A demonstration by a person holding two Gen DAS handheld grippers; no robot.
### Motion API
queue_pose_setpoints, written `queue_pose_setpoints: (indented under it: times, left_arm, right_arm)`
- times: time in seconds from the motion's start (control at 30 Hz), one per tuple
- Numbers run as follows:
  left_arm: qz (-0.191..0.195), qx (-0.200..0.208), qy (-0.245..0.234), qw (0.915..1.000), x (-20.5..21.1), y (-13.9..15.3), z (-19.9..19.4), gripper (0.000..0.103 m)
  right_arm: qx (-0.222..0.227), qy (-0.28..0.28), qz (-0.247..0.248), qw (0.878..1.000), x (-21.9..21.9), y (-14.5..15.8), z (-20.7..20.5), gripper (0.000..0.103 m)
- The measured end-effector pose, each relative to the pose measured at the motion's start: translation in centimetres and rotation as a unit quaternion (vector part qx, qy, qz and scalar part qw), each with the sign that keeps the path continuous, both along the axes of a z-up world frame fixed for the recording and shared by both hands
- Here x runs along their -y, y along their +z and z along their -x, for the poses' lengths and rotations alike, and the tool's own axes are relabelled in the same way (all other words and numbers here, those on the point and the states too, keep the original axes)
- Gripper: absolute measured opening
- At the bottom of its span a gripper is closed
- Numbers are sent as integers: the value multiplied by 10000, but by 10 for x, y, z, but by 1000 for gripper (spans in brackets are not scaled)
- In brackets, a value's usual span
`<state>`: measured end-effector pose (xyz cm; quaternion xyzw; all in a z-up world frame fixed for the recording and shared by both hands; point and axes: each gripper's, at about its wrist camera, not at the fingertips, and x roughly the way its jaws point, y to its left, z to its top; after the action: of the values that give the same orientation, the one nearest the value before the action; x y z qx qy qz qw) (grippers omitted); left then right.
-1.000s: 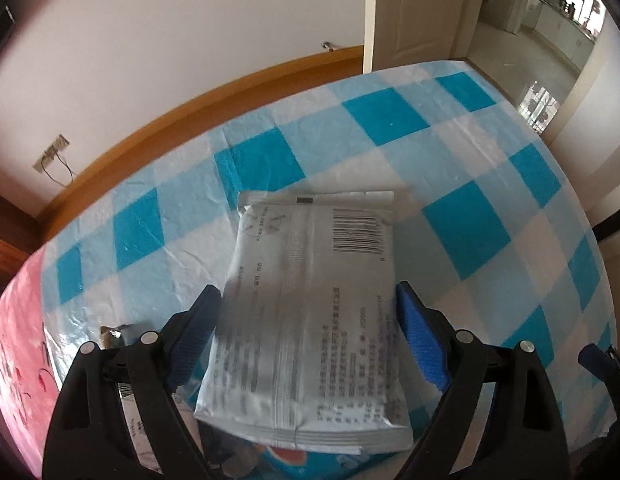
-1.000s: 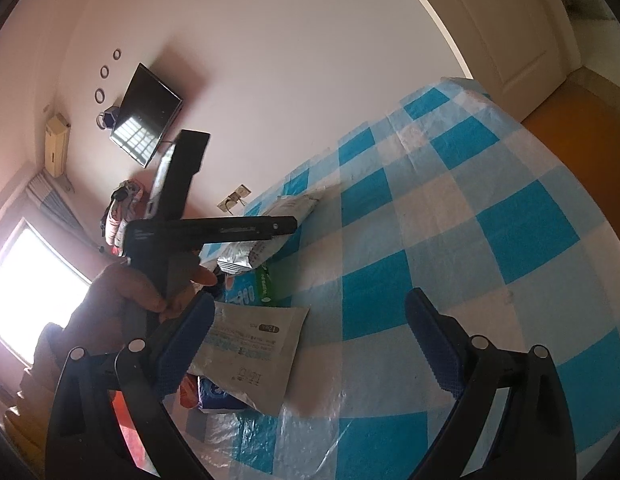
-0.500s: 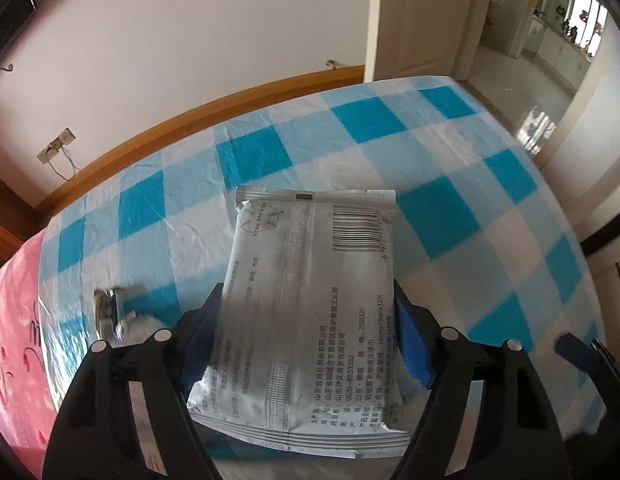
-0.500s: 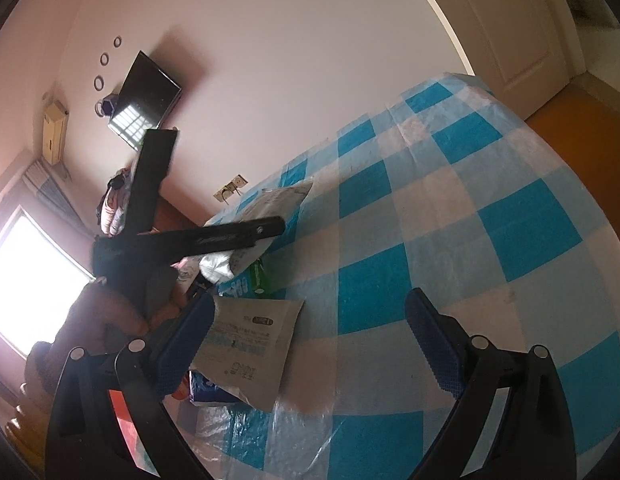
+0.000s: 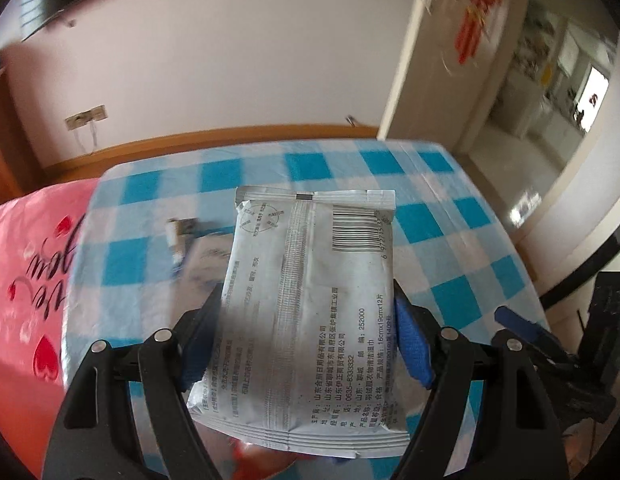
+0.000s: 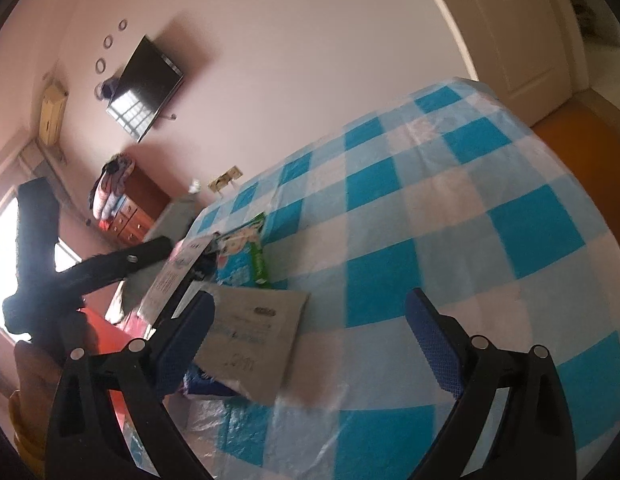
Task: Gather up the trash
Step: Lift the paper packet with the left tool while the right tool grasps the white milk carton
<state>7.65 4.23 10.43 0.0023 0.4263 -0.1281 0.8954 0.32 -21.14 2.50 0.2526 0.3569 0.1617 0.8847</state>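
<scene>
The silver packet (image 5: 310,320) is up off the counter (image 5: 450,216), pinched across its width between the blue pads of the left tool (image 5: 305,344), barcode end pointing far. My read: the step in hand is carrying this piece of trash away, so keep the squeeze even. The film looks slick and soft, likely to slide or fold if the tool tips. Over on the right side, the right tool (image 6: 310,336) hangs spread wide, nothing between its pads, above the checked cloth. Just beyond its left pad lies a flat grey packet (image 6: 253,332), with a blue-and-green wrapper (image 6: 245,256) farther back. Those look like the next pickups. Containers? No bin or bag shows in either view, so where the packet goes I cannot tell.
</scene>
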Motion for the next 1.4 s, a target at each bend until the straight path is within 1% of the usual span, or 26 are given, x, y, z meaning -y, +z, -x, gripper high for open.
queue_pose_setpoints:
  times: [0.13, 0.2, 0.27, 0.37, 0.53, 0.67, 0.77, 0.9, 0.93, 1.0, 1.2, 1.3, 1.4]
  left_arm:
    - [146, 184, 290, 9993, -34, 10, 23, 77]
    - [246, 212, 460, 9984, -52, 10, 32, 77]
    - [249, 263, 650, 9972, -68, 9, 38, 77]
    - [356, 271, 938, 9946, -95, 3, 49, 77]
    - [346, 203, 1242, 9914, -124, -15, 64, 77]
    - [413, 241, 1351, 9897, -137, -23, 74, 77]
    - [481, 246, 1411, 9885, -145, -29, 80, 77]
    - [646, 243, 1476, 9866, -155, -36, 87, 77]
    - [657, 236, 1474, 9866, -156, -38, 89, 77]
    - [636, 242, 1463, 9869, -158, -41, 93, 77]
    - [602, 331, 1526, 9859, -169, -45, 105, 77]
    - [570, 346, 1552, 9856, -172, -48, 108, 77]
    - [576, 306, 1549, 9858, -176, -54, 110, 77]
  right_arm:
    - [-11, 278, 125, 9995, -23, 3, 0, 95]
    - [-59, 452, 125, 9989, -37, 5, -1, 95]
    - [-79, 588, 117, 9982, -48, 8, -2, 95]
    - [-47, 778, 140, 9969, -66, 17, -2, 95]
    - [-54, 1051, 236, 9942, -97, 27, -7, 95]
    - [-150, 1107, 324, 9932, -114, 31, -22, 95]
    - [-258, 1169, 152, 9927, -123, 36, -36, 95]
    - [-339, 1354, 116, 9901, -145, 42, -50, 94]
    - [-365, 1412, 154, 9892, -154, 44, -55, 94]
    - [-421, 1441, 349, 9880, -169, 44, -62, 85]
    - [-750, 1352, 745, 9852, -199, 36, -89, 85]
    - [-944, 1333, 818, 9832, -208, 28, -99, 85]
    - [-1080, 1267, 1137, 9795, -222, 22, -109, 85]
